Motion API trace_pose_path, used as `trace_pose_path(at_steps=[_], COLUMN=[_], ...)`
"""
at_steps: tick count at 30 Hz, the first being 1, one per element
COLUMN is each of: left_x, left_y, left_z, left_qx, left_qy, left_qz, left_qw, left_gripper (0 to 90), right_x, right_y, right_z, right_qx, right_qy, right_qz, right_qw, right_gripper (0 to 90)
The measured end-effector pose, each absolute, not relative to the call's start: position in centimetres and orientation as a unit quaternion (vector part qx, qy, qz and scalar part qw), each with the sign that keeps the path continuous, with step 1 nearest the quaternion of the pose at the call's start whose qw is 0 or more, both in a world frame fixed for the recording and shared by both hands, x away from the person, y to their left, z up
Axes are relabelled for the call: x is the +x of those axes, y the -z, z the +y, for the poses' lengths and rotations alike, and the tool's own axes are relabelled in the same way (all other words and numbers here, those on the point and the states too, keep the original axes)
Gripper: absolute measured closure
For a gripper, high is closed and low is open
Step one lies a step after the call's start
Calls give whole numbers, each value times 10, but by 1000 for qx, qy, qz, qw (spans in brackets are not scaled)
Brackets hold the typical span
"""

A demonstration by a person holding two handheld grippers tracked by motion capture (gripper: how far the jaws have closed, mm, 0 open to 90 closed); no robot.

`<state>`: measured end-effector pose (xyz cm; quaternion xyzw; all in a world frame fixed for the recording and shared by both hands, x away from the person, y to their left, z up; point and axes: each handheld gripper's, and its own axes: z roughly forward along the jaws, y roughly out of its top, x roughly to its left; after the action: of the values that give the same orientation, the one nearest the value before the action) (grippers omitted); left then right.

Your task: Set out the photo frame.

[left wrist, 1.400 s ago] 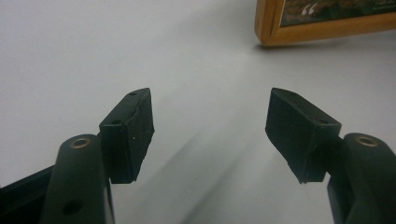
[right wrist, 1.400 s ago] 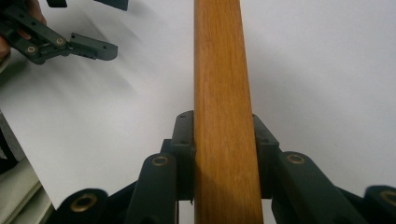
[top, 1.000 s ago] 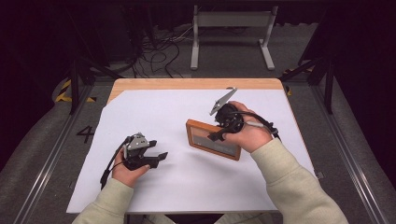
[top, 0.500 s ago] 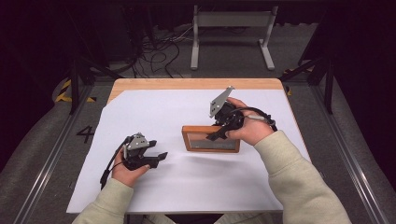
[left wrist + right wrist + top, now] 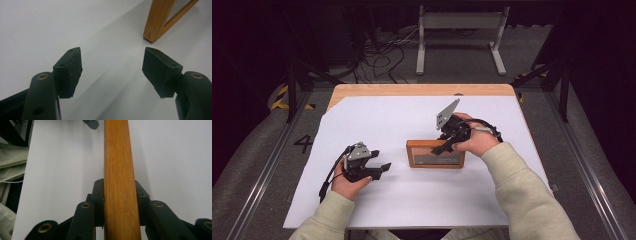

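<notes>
Pale beige sleeves [image 5: 522, 195], 2 black grippers

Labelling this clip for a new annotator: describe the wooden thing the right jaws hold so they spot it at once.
Start at the white table top; right of its middle lies a flat rectangular picture frame with an orange-brown wooden border around a grey pane. The right gripper is clamped on its top rail. It is the sole wooden item on the white surface, well apart from the open left gripper.

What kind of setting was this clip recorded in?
Probably a lab or studio recording station, not a home: a white-covered table under bright light in a dark room, loose cables on the floor, and a metal stand behind.
</notes>
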<state>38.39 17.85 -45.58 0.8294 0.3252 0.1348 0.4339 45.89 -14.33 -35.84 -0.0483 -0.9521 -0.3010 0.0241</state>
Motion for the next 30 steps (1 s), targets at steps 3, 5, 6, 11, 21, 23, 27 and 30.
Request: trace_pose_path(at_steps=[3, 5, 6, 11, 21, 23, 27, 30], left_x=[384, 384, 384, 384, 384, 384, 384, 383], left_y=[456, 456, 456, 456, 456, 456, 456, 455], left_z=[178, 178, 178, 178, 178, 178, 177, 177], left_qx=[829, 829, 829, 829, 830, 829, 829, 830], left_qy=[-134, -134, -134, -134, -134, -134, -133, -133], left_qz=[326, 326, 326, 326, 324, 324, 326, 324], left_qw=[434, 435, 434, 434, 434, 435, 435, 435], left_gripper=[328, 328, 328, 328, 328, 327, 327, 325], right_x=[459, 461, 461, 462, 467, 468, 469, 466], right_y=[360, 361, 361, 359, 356, 355, 354, 351], right_z=[-146, -147, -148, -147, -156, -160, -166, -173], right_qx=[-46, -38, -37, -24, -69, -86, -101, -117], right_qy=[299, 290, 290, 279, 287, 296, 313, 324], right_qz=[-953, -956, -956, -960, -952, -945, -937, -929], right_qw=[25, 19, 16, -17, -83, -108, -119, -131], right_gripper=[703, 702, 701, 692, 484, 390, 340, 292])
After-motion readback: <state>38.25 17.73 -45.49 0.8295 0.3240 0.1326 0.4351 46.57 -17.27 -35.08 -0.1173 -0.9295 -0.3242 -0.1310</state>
